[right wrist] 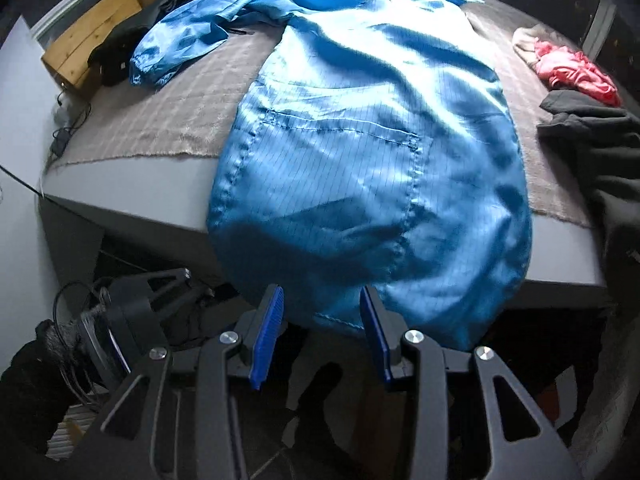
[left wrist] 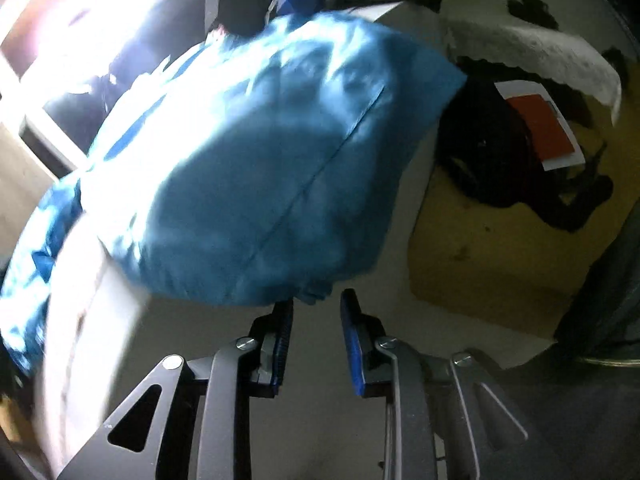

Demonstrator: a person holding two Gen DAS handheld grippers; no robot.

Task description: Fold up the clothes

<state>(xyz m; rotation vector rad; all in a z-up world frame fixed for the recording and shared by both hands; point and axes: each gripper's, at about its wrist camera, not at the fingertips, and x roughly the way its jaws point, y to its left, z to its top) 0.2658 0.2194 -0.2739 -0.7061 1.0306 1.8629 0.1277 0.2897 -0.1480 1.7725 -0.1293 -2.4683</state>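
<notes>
One bed (right wrist: 160, 204) carries one grey blanket (right wrist: 180, 120). One blue coat (right wrist: 360, 140) lies along its middle, hem hanging over the near edge. One pink garment (right wrist: 576, 72) sits by the right edge. Two grippers, left (left wrist: 316, 304) and right (right wrist: 322, 300), stand partly open, gripping nothing.

A grey bench (right wrist: 132, 196) carries a brownish checked blanket (right wrist: 168, 120); a blue coat (right wrist: 360, 120), pink cloth (right wrist: 576, 72) and dark garment (right wrist: 592, 128) lie on it.

The coat (right wrist: 360, 128) lies across the blanket (right wrist: 168, 120) on the table (right wrist: 132, 188), hem overhanging the near edge; crumpled clothes (right wrist: 576, 72) sit right.
</notes>
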